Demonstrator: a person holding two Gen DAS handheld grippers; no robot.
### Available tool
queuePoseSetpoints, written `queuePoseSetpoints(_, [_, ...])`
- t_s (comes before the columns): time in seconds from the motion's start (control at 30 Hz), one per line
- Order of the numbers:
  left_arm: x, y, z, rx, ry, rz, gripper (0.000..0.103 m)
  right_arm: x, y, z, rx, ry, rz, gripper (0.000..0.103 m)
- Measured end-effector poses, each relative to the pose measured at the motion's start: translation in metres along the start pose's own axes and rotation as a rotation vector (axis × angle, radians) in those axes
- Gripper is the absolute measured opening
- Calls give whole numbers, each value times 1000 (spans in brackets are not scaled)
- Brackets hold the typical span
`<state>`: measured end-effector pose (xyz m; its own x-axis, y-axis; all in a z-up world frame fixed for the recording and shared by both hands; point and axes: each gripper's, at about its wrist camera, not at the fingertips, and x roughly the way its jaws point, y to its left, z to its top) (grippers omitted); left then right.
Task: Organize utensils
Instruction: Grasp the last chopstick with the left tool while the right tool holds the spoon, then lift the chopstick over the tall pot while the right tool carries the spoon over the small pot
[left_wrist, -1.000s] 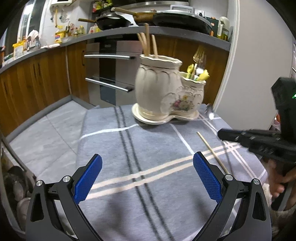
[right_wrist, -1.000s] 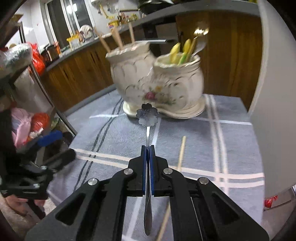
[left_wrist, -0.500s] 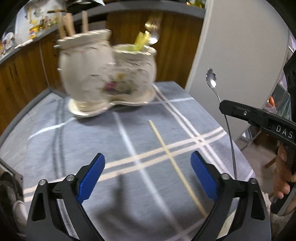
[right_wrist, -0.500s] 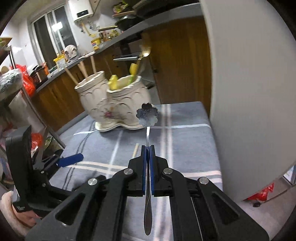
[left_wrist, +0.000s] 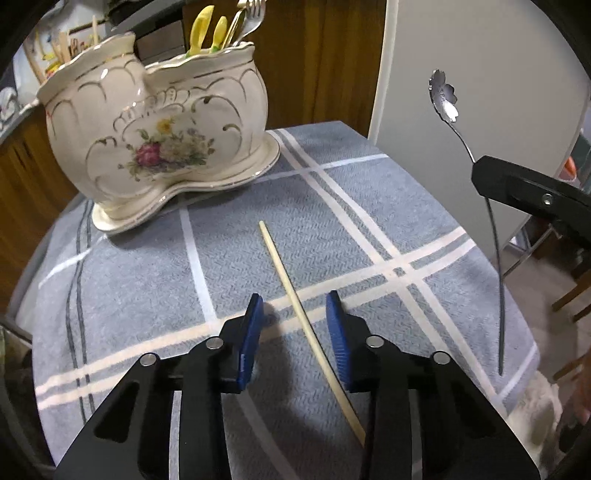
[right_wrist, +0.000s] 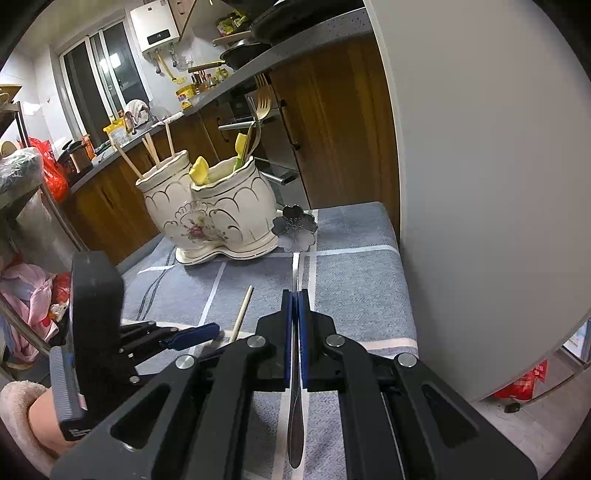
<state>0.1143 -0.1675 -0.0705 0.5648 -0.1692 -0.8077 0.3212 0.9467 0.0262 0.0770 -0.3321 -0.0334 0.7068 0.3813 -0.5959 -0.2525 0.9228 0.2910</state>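
Meanwhile, holder (left_wrist: 159, 122) keeps forks; left gripper (left_wrist: 295, 325) closing around chopstick (left_wrist: 306, 328); right gripper (right_wrist: 295, 321) clamps spoon (right_wrist: 295, 229).

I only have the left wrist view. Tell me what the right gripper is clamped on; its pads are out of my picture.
Observer: The right gripper is shut on the thin handle of the flower-shaped spoon, pads pressed together around it.
Operator: Report what stands in the holder's far compartment.
Observer: Three wooden chopsticks stand in the ceramic holder, in the compartment beside the one with the forks.
Operator: Now describe my left gripper from that side.
Observer: The left gripper is closing with the loose chopstick between its pads, right over the cloth; the pads are not yet on it.
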Motion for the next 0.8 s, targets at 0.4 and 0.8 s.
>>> queuePoseSetpoints(0.4, [-6, 25, 0, -9, -44, -58, 5, -10, 8, 0, -8, -60, 29, 3])
queuePoseSetpoints(0.8, [-100, 87, -16, -31, -283, -102, 5, -7, 32, 18, -56, -128, 31, 3])
